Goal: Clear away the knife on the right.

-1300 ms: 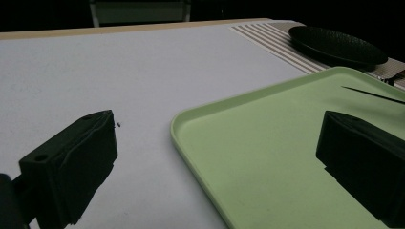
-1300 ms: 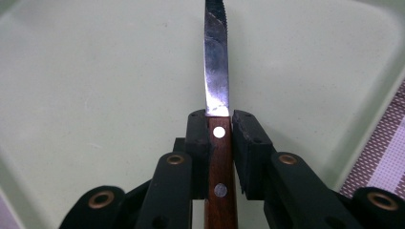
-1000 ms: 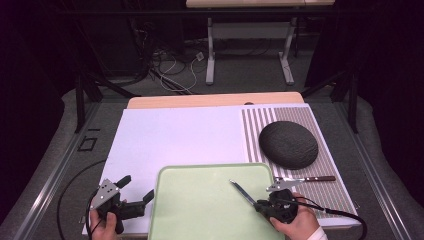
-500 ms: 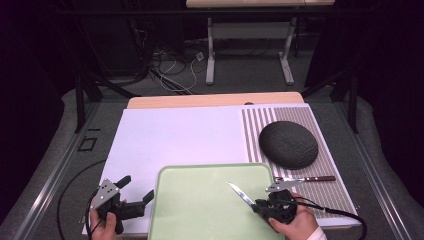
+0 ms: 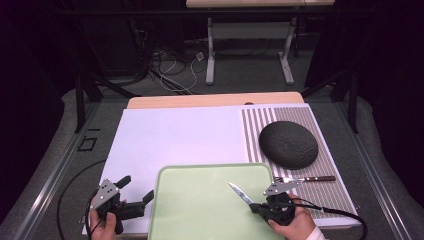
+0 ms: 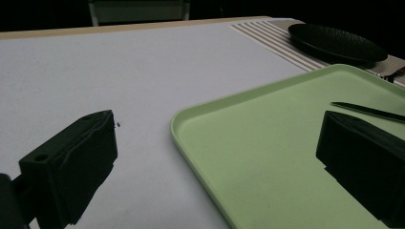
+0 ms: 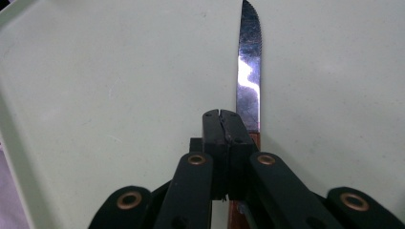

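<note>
The right gripper point(image 5: 254, 205) had just pinched together beside the knife point(image 7: 249, 81), apparently not gripping it. Knife lay near the tray's point(image 5: 200, 210) right edge. Left gripper point(image 5: 136, 189) gaped, idle. Next: release, withdraw.

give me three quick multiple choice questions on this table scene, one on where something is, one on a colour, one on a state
1. Where does the wooden-handled fork lie?
A. on the striped mat, below the dark round plate
B. on the tray
C. on the floor

2. What colour is the rectangular tray?
A. red
B. pale green
C. blue

3. How do the jaws of the left gripper stand?
A. clamped on a spoon
B. shut and empty
C. wide open, holding nothing

Answers:
1 A, the high view shows it on the stripes just below the plate.
2 B, the tray is pale green in all three views.
3 C, the left gripper view shows its jaws far apart with nothing between.
</note>
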The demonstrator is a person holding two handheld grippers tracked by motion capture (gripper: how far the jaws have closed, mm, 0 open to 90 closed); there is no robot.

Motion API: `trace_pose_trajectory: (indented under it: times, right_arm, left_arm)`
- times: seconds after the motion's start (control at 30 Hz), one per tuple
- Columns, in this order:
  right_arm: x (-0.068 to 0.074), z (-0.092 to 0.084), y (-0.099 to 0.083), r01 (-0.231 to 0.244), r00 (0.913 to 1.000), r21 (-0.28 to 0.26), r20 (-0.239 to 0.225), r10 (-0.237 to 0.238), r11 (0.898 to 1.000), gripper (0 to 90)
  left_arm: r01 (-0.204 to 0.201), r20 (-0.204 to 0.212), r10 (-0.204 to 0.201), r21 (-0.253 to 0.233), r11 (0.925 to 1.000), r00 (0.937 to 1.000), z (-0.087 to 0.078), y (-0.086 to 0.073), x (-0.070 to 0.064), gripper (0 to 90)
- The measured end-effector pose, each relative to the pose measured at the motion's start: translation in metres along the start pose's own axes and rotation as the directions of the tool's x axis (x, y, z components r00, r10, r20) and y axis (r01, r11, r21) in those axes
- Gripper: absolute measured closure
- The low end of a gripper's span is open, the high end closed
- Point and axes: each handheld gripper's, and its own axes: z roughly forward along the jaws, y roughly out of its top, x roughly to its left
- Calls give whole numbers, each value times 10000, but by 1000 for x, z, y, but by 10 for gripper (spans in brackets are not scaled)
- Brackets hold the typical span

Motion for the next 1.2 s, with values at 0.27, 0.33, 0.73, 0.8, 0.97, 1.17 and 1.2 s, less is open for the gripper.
trace_pose_trajectory:
  times: [0.27,0.33,0.73,0.8,0.97,1.17,1.2]
  right_arm:
    - [-4,5,2,-160,9996,183,227,156,9997,900]
    - [-5,4,2,-181,9994,240,288,174,9995,900]
    - [-12,2,4,-309,9951,235,947,286,9992,900]
    - [-13,0,5,-287,9940,433,1068,239,9986,900]
    - [-17,-3,5,-351,9898,469,1396,283,9983,900]
    - [-18,-5,6,-690,9839,456,1682,605,9966,900]
    - [-18,-5,6,-697,9825,477,1760,604,9964,900]
  left_arm:
    - [-55,-15,55,3,10000,10000,0,0,1,4]
    - [-55,-18,55,5,10000,10000,0,0,1,4]
    - [27,8,-27,0,10000,10000,-1,0,0,4]
    - [41,11,-41,-2,10000,10000,-1,0,0,4]
    - [28,-6,-28,-3,10000,10000,-1,0,0,4]
    - [-21,-29,21,8,10000,10000,-2,0,1,4]
    - [-19,-29,19,5,10000,10000,-2,0,1,4]
